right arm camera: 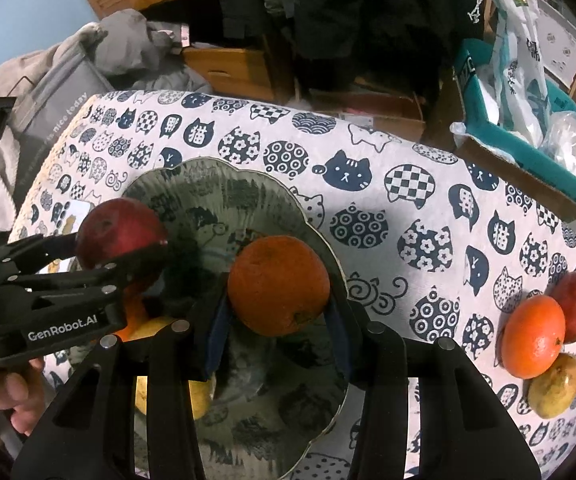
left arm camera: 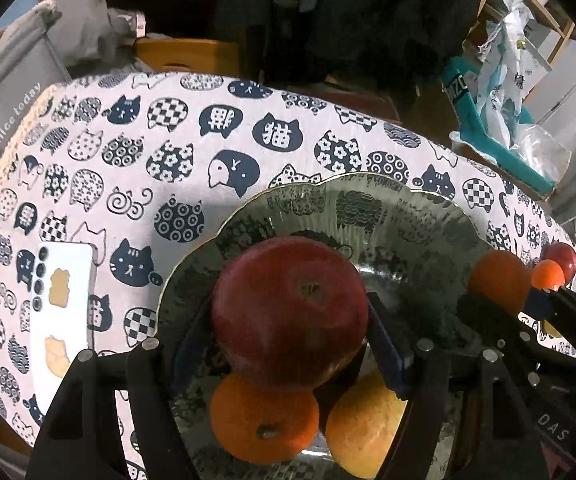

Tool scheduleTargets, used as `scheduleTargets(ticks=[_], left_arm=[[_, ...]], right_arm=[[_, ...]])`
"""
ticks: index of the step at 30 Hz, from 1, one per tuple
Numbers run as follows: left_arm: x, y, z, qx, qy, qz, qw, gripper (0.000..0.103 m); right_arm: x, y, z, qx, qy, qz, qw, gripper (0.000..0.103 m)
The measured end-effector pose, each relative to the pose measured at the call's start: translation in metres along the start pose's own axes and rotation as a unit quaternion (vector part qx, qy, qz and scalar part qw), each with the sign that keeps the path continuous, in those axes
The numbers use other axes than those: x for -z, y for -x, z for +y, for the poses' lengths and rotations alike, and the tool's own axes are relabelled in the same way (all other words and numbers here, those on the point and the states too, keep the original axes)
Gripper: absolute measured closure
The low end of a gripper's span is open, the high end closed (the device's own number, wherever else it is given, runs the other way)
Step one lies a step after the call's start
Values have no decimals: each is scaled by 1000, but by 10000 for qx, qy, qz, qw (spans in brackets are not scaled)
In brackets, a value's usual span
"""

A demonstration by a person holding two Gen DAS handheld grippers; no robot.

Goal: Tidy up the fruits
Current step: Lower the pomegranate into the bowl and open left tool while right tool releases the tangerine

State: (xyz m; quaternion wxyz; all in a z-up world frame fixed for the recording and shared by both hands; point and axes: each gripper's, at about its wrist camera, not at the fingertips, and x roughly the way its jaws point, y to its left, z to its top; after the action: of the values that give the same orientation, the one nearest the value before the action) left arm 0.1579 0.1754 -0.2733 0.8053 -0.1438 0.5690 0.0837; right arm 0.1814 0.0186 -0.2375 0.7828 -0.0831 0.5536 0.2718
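In the left wrist view we carry a red apple (left arm camera: 290, 312) over the glass plate (left arm camera: 388, 204), and directly below it an orange (left arm camera: 263, 420) and a yellow fruit (left arm camera: 364, 428) already lie in the plate's near part. The risk we judge here is that letting go from this spot drops the apple onto those two rounded fruits, so it may roll off them toward the scalloped rim, or knock the orange aside; pressing it down between them could also bruise it. The left gripper (left arm camera: 290, 332) has its fingers (left arm camera: 388, 344) parted about the apple's width and clamped on its two sides, the apple's lower part hiding the pads on the left. Off to the right we see the other gripper's load and loose fruit at the table edge. In the right wrist view we hold a second orange (right arm camera: 279, 286) above the middle of the same plate, bare glass beneath it. The hazard on this side is the two grippers crowding each other over one plate, and a hard release on glass. The right gripper (right arm camera: 277, 320) has its fingers (right arm camera: 217, 328) closed snugly on the orange's flanks. More fruit (right arm camera: 544, 336) waits on the table (right arm camera: 388, 152) to the right.
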Motion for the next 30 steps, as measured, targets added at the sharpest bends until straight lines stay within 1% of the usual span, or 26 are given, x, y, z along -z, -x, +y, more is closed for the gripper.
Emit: scheduleTargets(ticks=[5,9,12,14,16,21,22,26,30], left_arm=[[0,-14,3,75,109,263,9996,28],[1,-14,-3,-11,15,276,9996,28],[1,-13,-3,15,54,311,9995,28],[1,-5,-1,64,117,195,9997,25],[0,5,0,57,126,65,9999,15],[3,29,3,-139,46,-186,9997,15],[6,34,5,-236,51,-229,9994,15],[17,49,17,-407,124,-374,9984,15],[28,54,29,-444,204,-300,9984,15]], right_arm=[[0,0,1,-44,-23,0,10000,59],[1,-1,1,-87,-51,33,9999,59],[1,-2,3,-123,-47,50,9999,59],[1,-1,3,-152,-81,47,9998,59],[1,-2,3,-185,-118,53,9997,59],[1,-5,7,-205,-98,106,9997,59],[1,-6,9,-210,-86,123,9997,59],[2,-14,17,-192,-36,222,9996,58],[2,-23,25,-162,8,363,9992,58]])
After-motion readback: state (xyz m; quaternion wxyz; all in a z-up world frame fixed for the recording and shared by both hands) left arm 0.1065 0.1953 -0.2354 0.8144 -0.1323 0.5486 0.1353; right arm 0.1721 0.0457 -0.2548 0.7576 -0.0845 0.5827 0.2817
